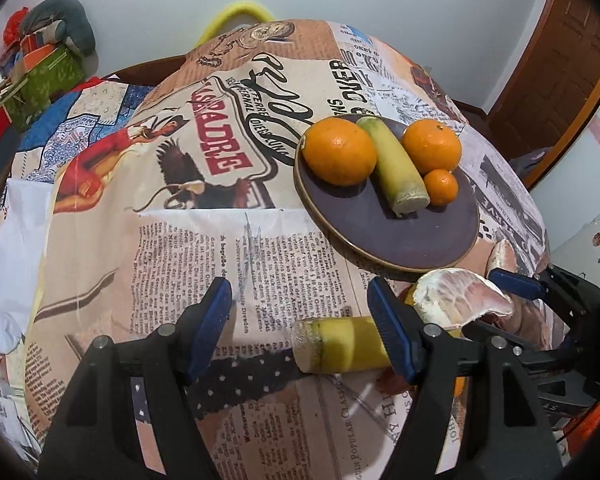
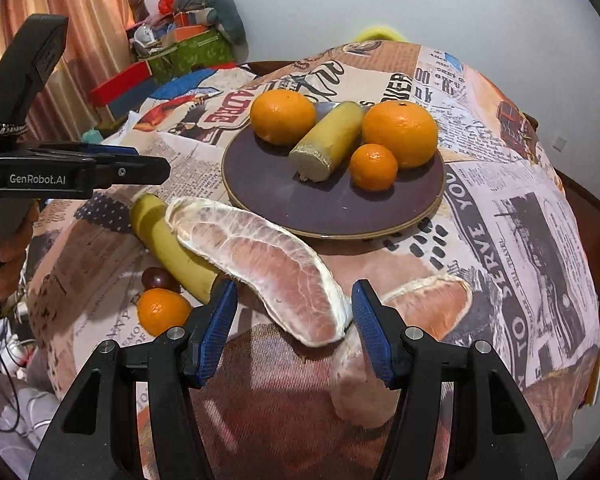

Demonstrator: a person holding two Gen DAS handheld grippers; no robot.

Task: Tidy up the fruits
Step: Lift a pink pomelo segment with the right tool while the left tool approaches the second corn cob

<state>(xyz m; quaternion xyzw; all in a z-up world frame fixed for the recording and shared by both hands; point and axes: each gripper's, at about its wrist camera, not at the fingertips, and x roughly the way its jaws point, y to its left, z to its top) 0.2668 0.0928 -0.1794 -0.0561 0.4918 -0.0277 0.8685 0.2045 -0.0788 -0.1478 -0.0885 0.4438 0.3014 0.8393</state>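
We look down on a tabletop (image 1: 228, 256) covered in newspaper-print cloth. A dark round plate (image 1: 416, 236) carries two large oranges (image 1: 339, 151), a small mandarin (image 1: 441, 186) and a yellow-green banana piece (image 1: 396, 168) lying between them. Nearer us, our left gripper (image 1: 300, 322) stands open over bare cloth, with a second banana piece (image 1: 336, 344) lying behind its right finger. A peeled pomelo segment (image 1: 460, 300) lies just beyond, next to the right gripper's blue-padded finger (image 1: 514, 284).
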